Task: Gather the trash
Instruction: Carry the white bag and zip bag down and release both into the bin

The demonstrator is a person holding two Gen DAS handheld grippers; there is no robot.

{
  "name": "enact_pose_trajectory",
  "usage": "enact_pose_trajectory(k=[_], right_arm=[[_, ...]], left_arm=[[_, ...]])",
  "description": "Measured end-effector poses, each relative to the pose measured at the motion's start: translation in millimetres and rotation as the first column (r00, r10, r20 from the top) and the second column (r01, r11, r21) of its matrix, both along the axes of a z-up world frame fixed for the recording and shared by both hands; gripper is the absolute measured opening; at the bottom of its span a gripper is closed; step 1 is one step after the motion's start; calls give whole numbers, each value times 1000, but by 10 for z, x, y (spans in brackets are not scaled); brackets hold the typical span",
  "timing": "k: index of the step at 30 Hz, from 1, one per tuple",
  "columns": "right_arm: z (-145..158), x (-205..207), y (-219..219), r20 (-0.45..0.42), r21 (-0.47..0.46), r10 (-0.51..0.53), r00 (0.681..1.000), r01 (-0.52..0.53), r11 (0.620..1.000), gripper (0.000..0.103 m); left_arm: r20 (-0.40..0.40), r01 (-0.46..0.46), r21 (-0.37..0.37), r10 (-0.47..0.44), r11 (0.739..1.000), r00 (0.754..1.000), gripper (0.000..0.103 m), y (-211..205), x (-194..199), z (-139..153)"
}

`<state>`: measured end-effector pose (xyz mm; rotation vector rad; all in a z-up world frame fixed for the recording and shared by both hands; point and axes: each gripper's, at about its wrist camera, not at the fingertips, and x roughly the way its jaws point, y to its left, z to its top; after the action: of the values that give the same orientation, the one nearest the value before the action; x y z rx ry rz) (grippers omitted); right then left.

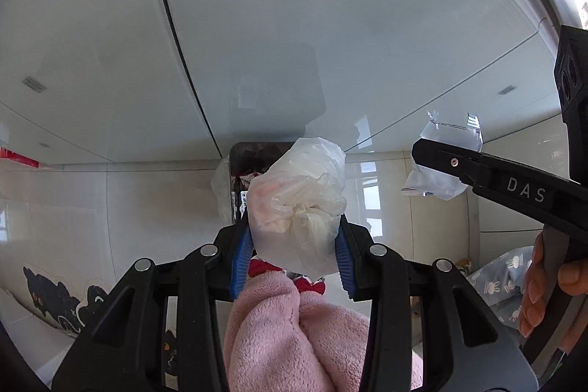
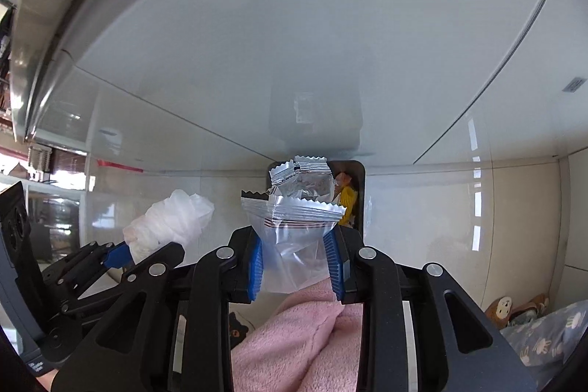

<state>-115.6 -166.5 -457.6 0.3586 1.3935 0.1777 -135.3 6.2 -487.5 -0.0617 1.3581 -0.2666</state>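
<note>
Crumpled white plastic bag (image 1: 299, 204): translucent, bunched into a wad with a faint pink tint on one side, clamped between the blue pads of the left tongs (image 1: 294, 256) and held clear of the floor. Clear wrapper (image 2: 299, 219): transparent plastic with silver zigzag-cut edges and a thin dark stripe, creased, upright, pinched between the blue pads of the right tongs (image 2: 296, 265). Dark bin (image 2: 354, 193): open, directly beyond both items, yellow and orange refuse visible inside.

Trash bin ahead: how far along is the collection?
Done: the dark bin already holds some wrappers. In hand: left gripper clamps a crumpled white plastic bag; right gripper clamps a clear snack wrapper. Left: dropping both in the bin.
</note>
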Motion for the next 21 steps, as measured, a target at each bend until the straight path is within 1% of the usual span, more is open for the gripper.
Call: enact_pose_trajectory(k=[4, 7, 9, 11, 13, 14, 15, 16, 17, 18, 19, 20, 21], right_arm=[[-388, 64, 15, -45, -8, -19, 999, 19, 1000, 30], [-606, 105, 26, -75, -8, -30, 997, 30, 1000, 30], [-710, 157, 47, -98, 3, -43, 994, 43, 999, 30], [-793, 191, 63, -114, 5, -53, 992, 54, 999, 32], [-841, 252, 74, -131, 18, -65, 989, 68, 998, 32], [-865, 262, 52, -138, 26, -71, 988, 75, 997, 32], [-876, 278, 40, -141, 28, -74, 987, 79, 996, 34], [-890, 286, 37, -139, 33, -75, 987, 80, 996, 48], [-879, 272, 31, -134, 35, -78, 988, 83, 996, 57], [-869, 266, 40, -127, 34, -84, 988, 89, 995, 66], [-858, 273, 49, -123, 29, -85, 989, 89, 996, 66], [-849, 279, 47, -124, 25, -87, 989, 90, 996, 66], [-838, 288, 37, -126, 23, -93, 988, 97, 995, 71]], left_arm=[[-36, 9, 12, -8, 1000, 999, 38, -10, 95, -375], [-58, 19, 28, -17, 999, 998, 39, -13, 140, -584], [-68, 21, 29, -19, 999, 998, 40, -11, 144, -675], [-80, 22, 29, -19, 999, 997, 41, -49, 170, -744], [-85, 18, 29, -16, 999, 996, 43, -39, 169, -772], [-85, 17, 30, -14, 999, 996, 45, -40, 194, -782], [-85, 15, 31, -13, 999, 996, 53, -39, 197, -777], [-81, 13, 32, -10, 999, 997, 60, -32, 200, -764], [-74, 9, 37, -7, 999, 997, 63, -32, 200, -744], [-68, 6, 45, -3, 999, 998, 71, -14, 207, -726], [-64, 1, 54, 2, 999, 998, 79, 5, 211, -705], [-58, -7, 61, 10, 998, 998, 83, 26, 210, -678], [-55, -14, 64, 17, 998, 998, 86, 33, 208, -654]])
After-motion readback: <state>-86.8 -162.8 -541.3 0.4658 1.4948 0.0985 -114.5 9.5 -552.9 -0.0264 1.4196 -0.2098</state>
